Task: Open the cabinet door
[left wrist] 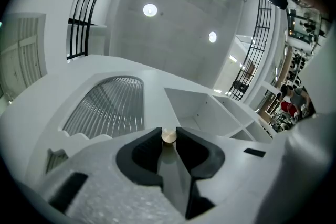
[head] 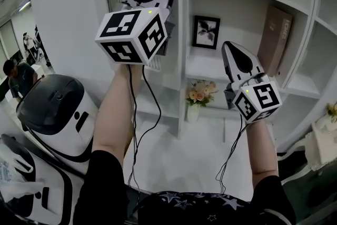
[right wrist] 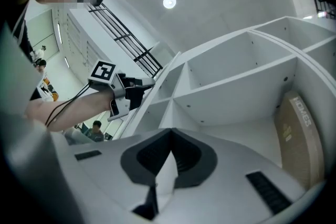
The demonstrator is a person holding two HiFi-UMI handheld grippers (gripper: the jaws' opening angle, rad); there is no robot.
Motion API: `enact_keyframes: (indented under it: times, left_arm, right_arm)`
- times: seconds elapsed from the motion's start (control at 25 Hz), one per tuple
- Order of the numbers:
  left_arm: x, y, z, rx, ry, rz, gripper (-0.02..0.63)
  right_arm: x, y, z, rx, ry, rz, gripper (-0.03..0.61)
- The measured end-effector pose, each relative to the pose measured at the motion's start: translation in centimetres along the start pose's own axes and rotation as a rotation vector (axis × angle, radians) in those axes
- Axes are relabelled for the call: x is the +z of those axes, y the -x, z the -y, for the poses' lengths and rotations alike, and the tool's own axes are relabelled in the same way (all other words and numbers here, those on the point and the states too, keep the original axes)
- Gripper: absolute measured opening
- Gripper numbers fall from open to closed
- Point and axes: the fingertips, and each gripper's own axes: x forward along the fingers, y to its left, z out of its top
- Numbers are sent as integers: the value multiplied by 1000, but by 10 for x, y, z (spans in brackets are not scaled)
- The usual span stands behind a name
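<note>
The left gripper (left wrist: 168,132) has its jaws drawn nearly together on a small brass knob (left wrist: 168,137), which sits right at the pad tips with one pad on each side. The knob belongs to the white cabinet door (left wrist: 131,73), whose louvred panel (left wrist: 107,106) spreads up and to the left of the claw. The open shelves (left wrist: 205,110) lie beyond it to the right. In the right gripper view the door shows as a thin edge standing out from the shelf unit, so it looks partly swung open rather than flush. The step in hand appears to be drawing the door out by the knob. The knob is small, round and smooth, and held only at the pad tips, so it could slip. The pinch should therefore stay firm, and the pull should run straight out along the knob's stem rather than sideways. The hinge probably lies on the far side of the louvres, which means the pull has to follow a curve, with the wrist turning as the door turns so that the pads do not lever off. The right gripper (right wrist: 169,132) has its jaws shut together with nothing between them. It floats to the right of the left claw, in front of the shelves, and it is best held out of the door's sweep. Farther in are a framed picture (head: 206,32), a vase of flowers (head: 198,96) and a brown box (head: 275,34), all well behind the claws and out of the door's path.
</note>
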Motion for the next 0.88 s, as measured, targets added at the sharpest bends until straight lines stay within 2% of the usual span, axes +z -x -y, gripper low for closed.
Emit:
enact_keyframes:
  times: [0.2,0.32,0.56,0.88]
  left_arm:
    - [9,15,2,-103,99,34,86]
    - [13,22,3,-131,75,48,80]
    - [21,28,3,-177,78,42,79]
    - [49,62,-5,-229,139,61,78]
  right_arm:
    - [10,-7,-31,-19,5,15,5]
    - [10,-10,-48,-27,10,10,5]
    - [15,-11,-64,-78,25,0,5]
    - [31,3,-86,-135,38,-10,5]
